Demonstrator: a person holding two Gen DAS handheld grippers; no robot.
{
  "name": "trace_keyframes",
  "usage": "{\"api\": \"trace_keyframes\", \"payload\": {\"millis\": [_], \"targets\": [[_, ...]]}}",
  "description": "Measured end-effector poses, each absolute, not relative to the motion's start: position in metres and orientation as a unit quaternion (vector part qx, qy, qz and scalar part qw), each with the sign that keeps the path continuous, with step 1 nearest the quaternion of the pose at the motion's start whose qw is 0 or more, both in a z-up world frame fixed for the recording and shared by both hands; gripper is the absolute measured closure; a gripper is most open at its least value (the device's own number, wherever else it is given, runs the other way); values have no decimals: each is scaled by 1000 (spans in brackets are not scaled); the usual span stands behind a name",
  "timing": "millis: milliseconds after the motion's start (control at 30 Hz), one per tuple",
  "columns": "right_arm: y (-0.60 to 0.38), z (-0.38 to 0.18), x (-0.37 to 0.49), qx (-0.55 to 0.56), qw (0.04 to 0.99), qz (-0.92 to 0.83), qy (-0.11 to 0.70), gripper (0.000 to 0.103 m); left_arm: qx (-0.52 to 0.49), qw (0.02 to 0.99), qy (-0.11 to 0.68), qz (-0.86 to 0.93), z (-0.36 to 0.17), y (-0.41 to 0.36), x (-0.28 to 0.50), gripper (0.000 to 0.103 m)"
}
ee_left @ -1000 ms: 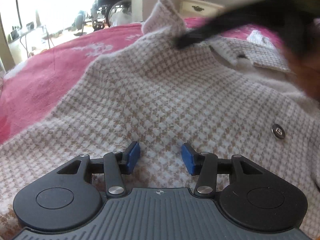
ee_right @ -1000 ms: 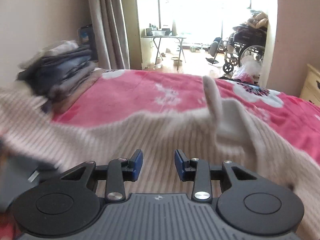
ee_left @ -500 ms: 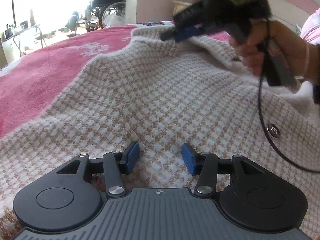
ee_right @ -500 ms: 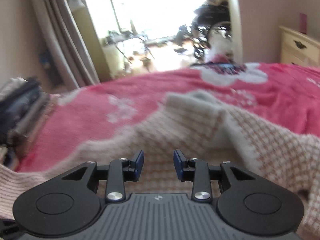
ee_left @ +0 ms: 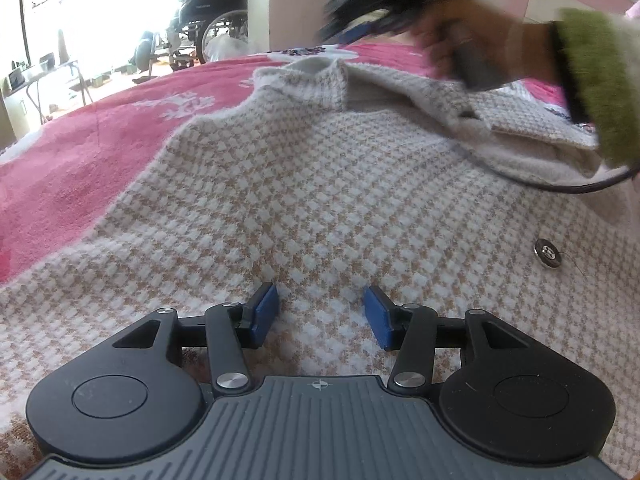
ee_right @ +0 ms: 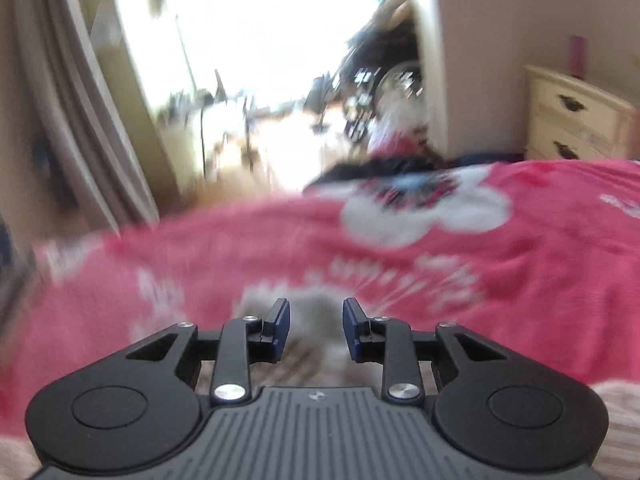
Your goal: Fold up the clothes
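Observation:
A beige-and-white checked knit cardigan point(ee_left: 320, 184) lies spread on a pink bed cover point(ee_left: 72, 148), its button point(ee_left: 548, 254) at the right. Its folded-over far edge point(ee_left: 316, 76) lies flat. My left gripper point(ee_left: 320, 314) stands open low over the knit, with flat fabric under the gap and nothing pinched. In the left wrist view my right gripper point(ee_left: 360, 20) is a blur above the far edge, held by a hand in a green sleeve point(ee_left: 596, 80). In its own blurred view the right gripper point(ee_right: 316, 328) has closing jaws, a pale bit of cardigan point(ee_right: 314, 312) below the gap, unpressed.
A black cable point(ee_left: 560, 187) trails across the cardigan at the right. Beyond the bed stand a wheelchair point(ee_left: 216, 20), a cream nightstand point(ee_right: 576, 116), curtains point(ee_right: 80, 120) and a small table point(ee_left: 48, 76). The pink cover point(ee_right: 520, 280) with white flowers stretches ahead of the right gripper.
The right gripper swept across and off the cardigan's raised far flap, which now lies flat. Its view swung from the knit to the pink cover, jaws narrower. The left gripper stayed put.

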State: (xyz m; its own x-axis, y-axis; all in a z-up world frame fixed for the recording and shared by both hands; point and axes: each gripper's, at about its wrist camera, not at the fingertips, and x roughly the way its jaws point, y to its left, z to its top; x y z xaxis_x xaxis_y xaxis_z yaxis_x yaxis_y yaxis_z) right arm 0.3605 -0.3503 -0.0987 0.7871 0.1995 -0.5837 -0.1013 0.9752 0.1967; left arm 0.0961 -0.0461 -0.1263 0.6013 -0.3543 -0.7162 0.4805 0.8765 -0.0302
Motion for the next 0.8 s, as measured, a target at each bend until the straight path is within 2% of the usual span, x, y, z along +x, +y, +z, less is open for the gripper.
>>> {"api": "trace_keyframes", "payload": {"millis": [67,200,267,367,400,500,567,633,700,800], "targets": [[-378,-80,335,59,950,68,300,71,86,891,379,-235,-126,-47,95,54],[-393,-77,285,-93,947,75,297,65,90,891,380,-233,-126,-50,97,53],[-385,-90,262,-164,931,106,307,56,94,890,381,-231,-126,-52,98,52],[-361,-121,239,-265,899,139,319,49,99,891,383,-224,-125,-54,97,51],[-355,-133,238,-292,889,140,323,42,101,891,383,-221,-125,-55,97,51],[-338,-169,242,-364,864,117,326,40,105,892,383,-214,-125,-58,96,51],[-339,-176,251,-353,871,102,326,49,107,893,383,-211,-125,-59,95,51],[-340,-172,260,-327,882,82,329,72,109,894,382,-209,-125,-60,94,51],[-341,-163,266,-317,889,57,325,86,109,894,381,-208,-124,-60,94,51],[-350,-141,280,-293,902,29,317,89,108,894,382,-207,-124,-59,94,51]]}}
